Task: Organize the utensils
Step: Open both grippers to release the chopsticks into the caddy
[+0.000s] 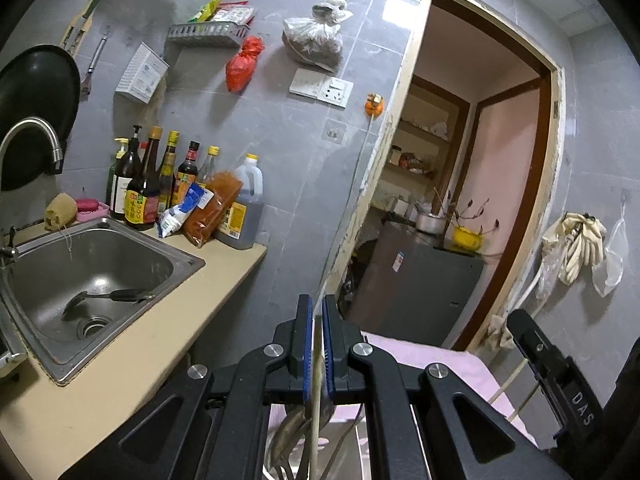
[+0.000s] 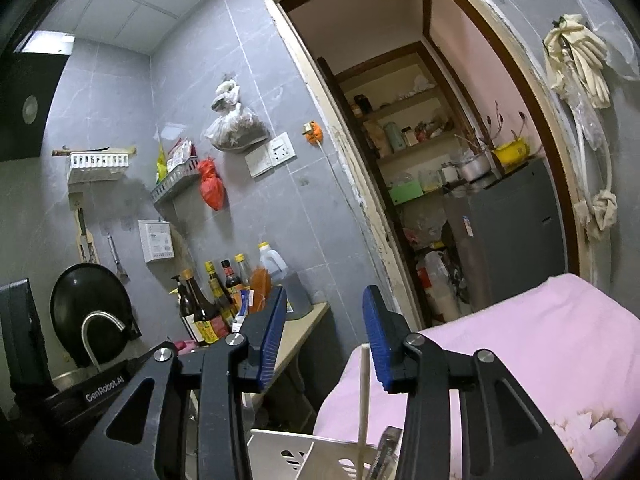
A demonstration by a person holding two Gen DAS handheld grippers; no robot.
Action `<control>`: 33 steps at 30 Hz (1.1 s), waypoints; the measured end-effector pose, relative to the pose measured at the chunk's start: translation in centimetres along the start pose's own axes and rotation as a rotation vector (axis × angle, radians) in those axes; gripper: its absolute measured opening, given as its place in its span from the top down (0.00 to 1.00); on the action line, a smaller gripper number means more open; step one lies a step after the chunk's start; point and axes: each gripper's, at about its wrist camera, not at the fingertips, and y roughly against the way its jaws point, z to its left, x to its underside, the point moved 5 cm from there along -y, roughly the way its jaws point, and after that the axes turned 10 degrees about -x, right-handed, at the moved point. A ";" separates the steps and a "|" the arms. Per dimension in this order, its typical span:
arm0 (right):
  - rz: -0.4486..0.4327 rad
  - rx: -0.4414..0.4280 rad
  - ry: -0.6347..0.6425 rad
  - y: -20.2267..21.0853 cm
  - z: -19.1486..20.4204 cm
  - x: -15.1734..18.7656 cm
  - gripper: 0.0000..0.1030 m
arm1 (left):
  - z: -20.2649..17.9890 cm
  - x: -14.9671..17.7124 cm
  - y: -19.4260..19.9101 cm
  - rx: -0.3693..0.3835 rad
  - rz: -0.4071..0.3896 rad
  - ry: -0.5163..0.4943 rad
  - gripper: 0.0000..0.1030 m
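Note:
My left gripper (image 1: 317,312) is shut on a thin pale chopstick (image 1: 316,412) that hangs down between its blue pads; other utensil handles (image 1: 288,436) show dimly below it. My right gripper (image 2: 325,304) is open and empty. Below it stands a white slotted utensil holder (image 2: 304,456) with a pale chopstick (image 2: 363,400) upright in it and a metal handle (image 2: 386,446) beside that. A black ladle (image 1: 108,298) lies in the steel sink (image 1: 100,264) at the left of the left wrist view. The right gripper's body (image 1: 556,376) shows at the lower right of that view.
Sauce bottles (image 1: 148,184) and packets stand on the beige counter (image 1: 132,364) behind the sink. A pink cloth (image 2: 520,344) covers a surface to the right. An open doorway (image 1: 460,200) with a grey fridge is ahead. A wok (image 1: 36,112) and wall baskets hang at the left.

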 end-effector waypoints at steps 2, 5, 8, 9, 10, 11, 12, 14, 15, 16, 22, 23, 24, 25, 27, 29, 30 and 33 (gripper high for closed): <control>0.007 0.006 0.007 0.2 -0.1 -0.1 0.66 | -0.1 0.1 0.1 0.011 0.014 -0.003 0.95; 0.015 0.014 0.024 0.7 0.0 -0.5 0.65 | -0.3 0.2 0.2 0.027 0.035 -0.009 0.90; 0.033 0.032 0.029 1.2 -0.1 -1.0 0.59 | -0.5 0.3 0.6 0.044 0.048 -0.010 0.75; 0.039 0.042 0.029 1.5 -0.2 -1.2 0.58 | -0.6 0.2 0.8 0.048 0.051 -0.009 0.72; 0.044 0.052 0.029 1.7 -0.3 -1.3 0.56 | -0.6 0.2 1.0 0.050 0.054 -0.010 0.70; 0.050 0.061 0.030 2.0 -0.4 -1.6 0.55 | -0.7 0.2 1.1 0.051 0.058 -0.013 0.66; 0.055 0.068 0.032 2.2 -0.4 -1.7 0.55 | -0.8 0.1 1.3 0.053 0.064 -0.018 0.62; 0.069 0.089 0.034 2.9 -0.5 -2.2 0.50 | -1.1 0.1 1.8 0.058 0.069 -0.026 0.56; 0.075 0.096 0.032 3.3 -0.6 -2.4 0.49 | -1.3 0.0 2.0 0.060 0.071 -0.032 0.53; 0.079 0.103 0.034 3.7 -0.6 -2.6 0.48 | -1.4 -0.1 2.2 0.061 0.073 -0.037 0.51; 0.138 0.152 0.040 5.5 -1.3 -3.4 0.40 | -2.5 -0.1 3.6 0.053 0.101 -0.078 0.37; 0.146 0.160 0.041 5.7 -1.3 -3.6 0.39 | -2.8 -0.1 4.0 0.051 0.105 -0.092 0.35; 0.157 0.167 0.044 6.1 -1.4 -3.8 0.38 | -2.9 -0.1 4.3 0.052 0.106 -0.100 0.31; 0.164 0.171 0.046 6.4 -1.5 -3.9 0.36 | -3.2 0.0 4.8 0.054 0.109 -0.116 0.30; 0.181 0.179 0.055 7.5 -1.6 -4.2 0.31 | -3.6 0.0 5.6 0.056 0.109 -0.131 0.22; 0.196 0.190 0.066 8.5 -1.7 -4.5 0.24 | -3.9 0.0 6.5 0.067 0.118 -0.139 0.14; 0.204 0.196 0.070 9.0 -1.8 -4.6 0.23 | -4.1 0.1 6.9 0.071 0.124 -0.143 0.11; 0.220 0.228 0.085 10.8 -1.9 -5.2 0.18 | -4.7 0.4 8.4 0.079 0.144 -0.158 0.10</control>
